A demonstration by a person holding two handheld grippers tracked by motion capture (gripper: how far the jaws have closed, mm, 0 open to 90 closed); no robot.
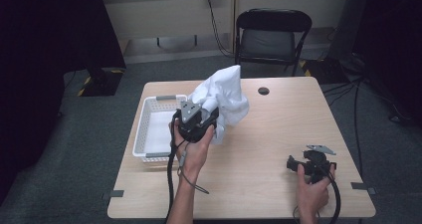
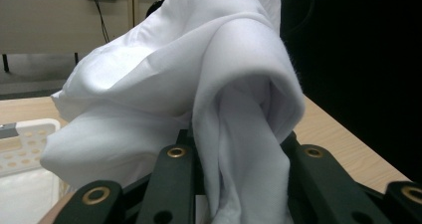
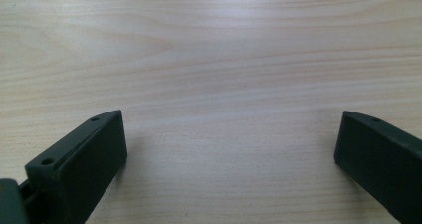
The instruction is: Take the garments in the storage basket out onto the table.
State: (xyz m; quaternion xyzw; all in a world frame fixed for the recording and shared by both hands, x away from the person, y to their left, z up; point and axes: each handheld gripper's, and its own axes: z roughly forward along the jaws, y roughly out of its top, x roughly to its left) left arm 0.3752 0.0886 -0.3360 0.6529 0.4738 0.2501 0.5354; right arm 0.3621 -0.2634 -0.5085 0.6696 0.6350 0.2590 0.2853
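**Ana:** High view first: the cloth [image 1: 223, 100] is up off the table [image 1: 259, 184], bunched white and hanging from the left gripper [image 1: 206, 118], just beside the basket [image 1: 142, 129].

**Ben:** Why carried so high?

**Ana:** My guess is clearance. Lifted like that, the loose folds can pass over the basket rim instead of dragging across the wood.

**Ben:** And the grip itself?

**Ana:** Left gripper view settles it: the cloth [image 2: 209, 84] is pinched between the jaws, which are clamped tight on a gathered fold, and the rest billows above and spills down the front. Pinching a fold rather than an edge keeps the bundle together, I'd say.

**Ben:** The basket looks ready?

**Ana:** It sits at the table's left side, open top up, its white wall [image 2: 20, 139] showing low in that same view, close under the cloth.

**Ben:** What about the other hand?

**Ana:** The right gripper [image 1: 293, 164] rests low at the near right corner, well apart from everything. In the right gripper view its jaws stand wide with bare table [image 3: 224, 59] between them, holding nothing. Parked out of the way, it seems, so one hand does the carrying.
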